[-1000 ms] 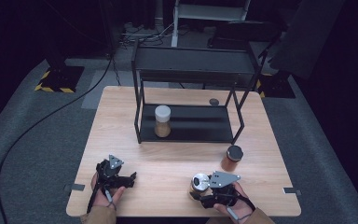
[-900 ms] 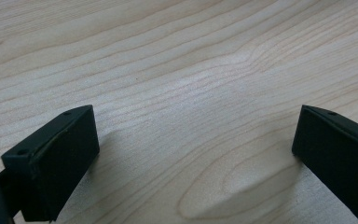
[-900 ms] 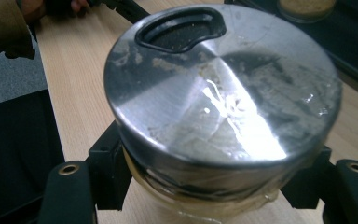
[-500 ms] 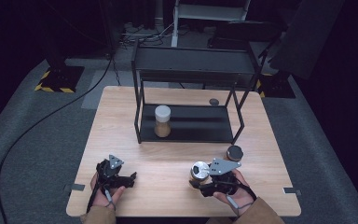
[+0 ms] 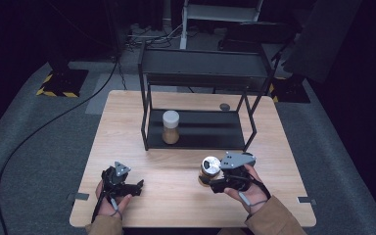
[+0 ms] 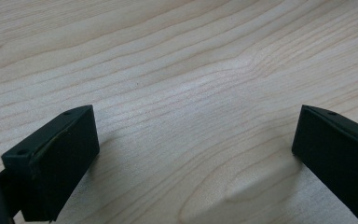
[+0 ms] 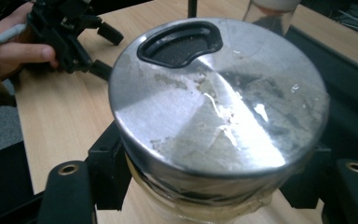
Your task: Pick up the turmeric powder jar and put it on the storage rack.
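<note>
The right gripper [image 5: 206, 177] clamped a silver-lidded jar [image 7: 219, 100] just below its lid, the black rack [image 5: 200, 128] beyond it. The left gripper [image 5: 138, 187] rested open on the table [image 5: 176, 196]. A grip so high risked the tilted jar slipping.

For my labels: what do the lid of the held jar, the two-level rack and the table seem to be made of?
The round silver lid looks like brushed metal: bright glare, scratches; its dark kidney-shaped opening may be plastic. The jar body under it seems clear glass or plastic. The black two-level rack looks like matte painted metal, with thin straight bars. The light table shows wood grain, possibly laminate.
</note>
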A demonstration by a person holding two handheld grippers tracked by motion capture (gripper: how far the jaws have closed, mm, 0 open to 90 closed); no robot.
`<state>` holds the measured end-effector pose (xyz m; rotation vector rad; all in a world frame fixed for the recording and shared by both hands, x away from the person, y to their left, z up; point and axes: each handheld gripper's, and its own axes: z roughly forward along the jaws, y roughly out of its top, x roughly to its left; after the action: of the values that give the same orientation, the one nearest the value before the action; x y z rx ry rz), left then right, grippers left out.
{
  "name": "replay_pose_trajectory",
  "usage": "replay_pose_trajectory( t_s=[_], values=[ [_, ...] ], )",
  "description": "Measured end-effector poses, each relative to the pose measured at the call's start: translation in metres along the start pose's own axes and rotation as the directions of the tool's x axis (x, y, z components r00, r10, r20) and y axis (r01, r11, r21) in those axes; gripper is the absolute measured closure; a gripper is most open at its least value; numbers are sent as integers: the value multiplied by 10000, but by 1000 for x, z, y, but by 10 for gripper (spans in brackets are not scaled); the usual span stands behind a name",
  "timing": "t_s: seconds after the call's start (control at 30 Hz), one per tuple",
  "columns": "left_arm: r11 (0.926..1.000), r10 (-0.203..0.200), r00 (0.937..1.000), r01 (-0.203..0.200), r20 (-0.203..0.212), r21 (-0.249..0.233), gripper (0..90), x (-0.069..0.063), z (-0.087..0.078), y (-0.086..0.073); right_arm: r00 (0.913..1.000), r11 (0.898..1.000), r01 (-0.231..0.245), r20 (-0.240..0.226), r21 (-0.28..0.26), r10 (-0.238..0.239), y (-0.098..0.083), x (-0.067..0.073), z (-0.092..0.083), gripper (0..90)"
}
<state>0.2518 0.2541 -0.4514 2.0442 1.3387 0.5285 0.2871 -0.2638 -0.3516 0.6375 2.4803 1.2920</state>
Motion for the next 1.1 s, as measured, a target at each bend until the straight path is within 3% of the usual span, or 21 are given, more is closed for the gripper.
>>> replay_pose_trajectory(
  t_s=[0.8, 1.1],
  values=[
    [10000, 19, 10000, -19, 15, 10, 3, 1, 0, 1, 9941, 9979, -637, 875, -114, 645, 33, -31, 23, 317],
    [10000, -15, 10000, 15, 16, 3, 3, 1, 1, 1, 9855, 9957, -913, 1424, -125, 922, 42, -44, 45, 318]
  ],
)
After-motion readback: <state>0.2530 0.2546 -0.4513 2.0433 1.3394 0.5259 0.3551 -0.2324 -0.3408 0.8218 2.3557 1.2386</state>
